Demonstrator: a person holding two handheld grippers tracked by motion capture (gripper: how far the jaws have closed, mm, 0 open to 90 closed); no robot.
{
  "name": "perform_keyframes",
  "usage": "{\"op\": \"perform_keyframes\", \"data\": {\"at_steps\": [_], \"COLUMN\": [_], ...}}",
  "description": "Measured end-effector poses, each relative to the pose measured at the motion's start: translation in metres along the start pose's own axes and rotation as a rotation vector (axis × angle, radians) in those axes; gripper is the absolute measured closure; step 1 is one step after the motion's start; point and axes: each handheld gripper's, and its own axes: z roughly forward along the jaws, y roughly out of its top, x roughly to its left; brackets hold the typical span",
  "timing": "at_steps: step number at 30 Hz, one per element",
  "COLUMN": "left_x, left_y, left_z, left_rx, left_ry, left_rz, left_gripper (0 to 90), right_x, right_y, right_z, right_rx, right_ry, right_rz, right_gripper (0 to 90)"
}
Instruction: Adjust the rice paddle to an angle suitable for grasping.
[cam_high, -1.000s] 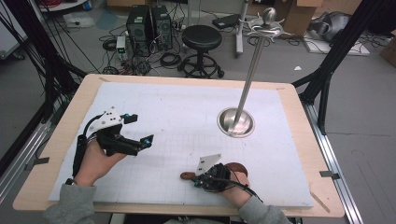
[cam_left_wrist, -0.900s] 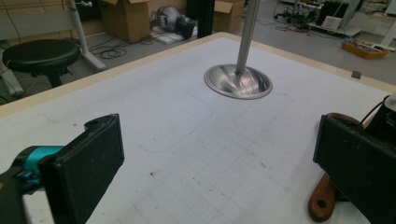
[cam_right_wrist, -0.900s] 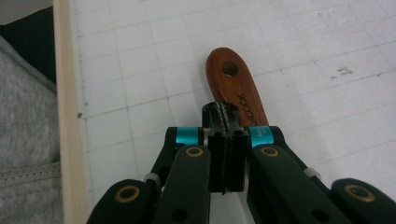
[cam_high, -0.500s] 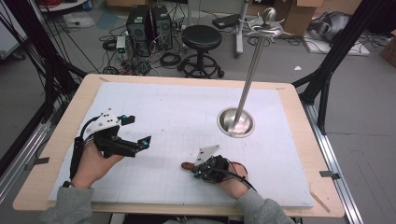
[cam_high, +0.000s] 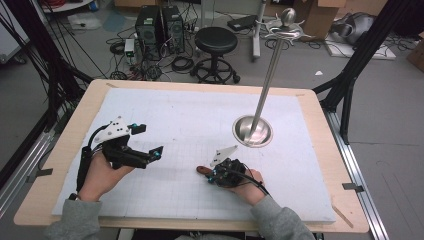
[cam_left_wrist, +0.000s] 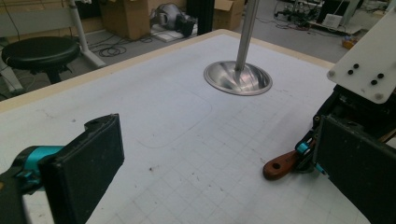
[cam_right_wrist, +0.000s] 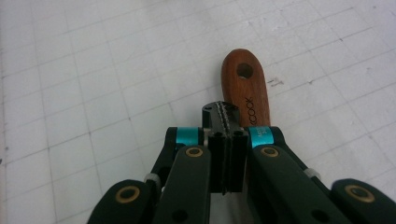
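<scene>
A brown wooden handle (cam_high: 201, 170) with a hole at its end lies on the white gridded mat (cam_high: 190, 115). My right gripper (cam_high: 213, 174) is shut, its pads pressed together with nothing showing between them. In the right gripper view the wooden handle (cam_right_wrist: 245, 91) runs from under the right finger out past the right gripper (cam_right_wrist: 224, 116); whether the finger pins it I cannot tell. My left gripper (cam_high: 147, 141) hovers open at the mat's left, nothing between its pads. From the left gripper (cam_left_wrist: 219, 158) I see the handle (cam_left_wrist: 280, 165) and the right gripper (cam_left_wrist: 306, 151).
A tall steel pole on a round dished base (cam_high: 252, 131) stands right of centre, hooks (cam_high: 285, 31) at its top. The wooden table rim (cam_high: 320, 120) frames the mat. Beyond the table are a black stool (cam_high: 216, 41), computer towers and cables on the floor.
My right hand has slid away from the table's front edge toward the middle of the mat, and the wooden handle has moved along with it. The left hand has stayed put.
</scene>
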Motion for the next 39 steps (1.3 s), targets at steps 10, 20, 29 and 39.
{"op": "perform_keyframes", "data": {"at_steps": [10,20,29,39], "left_x": [0.0,-0.001,0.005,0.007], "left_y": [0.001,0.001,0.003,0.005], "left_z": [0.007,0.012,0.001,-0.004], "left_rx": [0.003,0.007,-0.022,-0.031], "left_ry": [-0.016,-0.024,-0.007,0.004], "left_rz": [0.001,0.0,-0.008,-0.009], "left_gripper": [2.3,2.3,2.3,2.3], "right_x": [-0.011,-0.012,-0.02,-0.023], "right_y": [0.0,0.0,-0.001,-0.008], "right_z": [0.002,0.002,-0.032,-0.053], "right_rx": [-0.024,-0.029,-0.164,-0.168], "right_ry": [-0.035,-0.045,-0.033,-0.031], "right_rz": [0.041,0.048,0.078,0.104], "right_gripper": [90.0,90.0,86.1,42.2]}}
